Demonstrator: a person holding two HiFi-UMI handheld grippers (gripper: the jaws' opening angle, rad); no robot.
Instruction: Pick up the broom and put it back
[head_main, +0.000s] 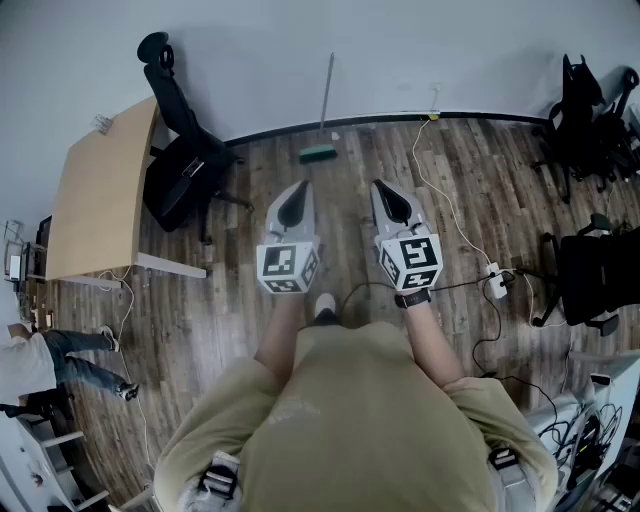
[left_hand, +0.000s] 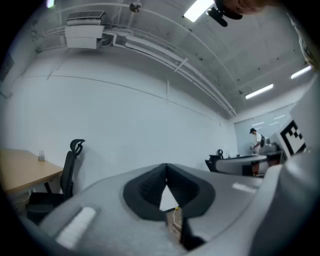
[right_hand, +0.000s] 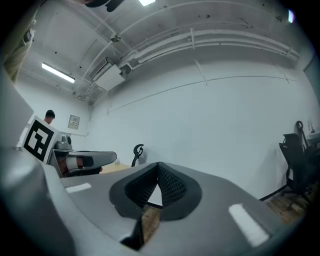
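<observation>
Above the wooden floor (head_main: 230, 320), nearest the person, the left gripper (head_main: 298, 192) and right gripper (head_main: 384, 192) are pointing level, each with jaws closed together on nothing. Farther ahead, the broom (head_main: 324, 120) is leaning upright against the white wall (head_main: 420, 55), well apart from both.

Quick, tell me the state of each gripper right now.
Left gripper: closed, tips together, holding nothing.
Right gripper: closed, tips together, holding nothing.

Wood-plank floor (head_main: 345, 200); desk (head_main: 100, 200) seemingly matt laminate.
</observation>
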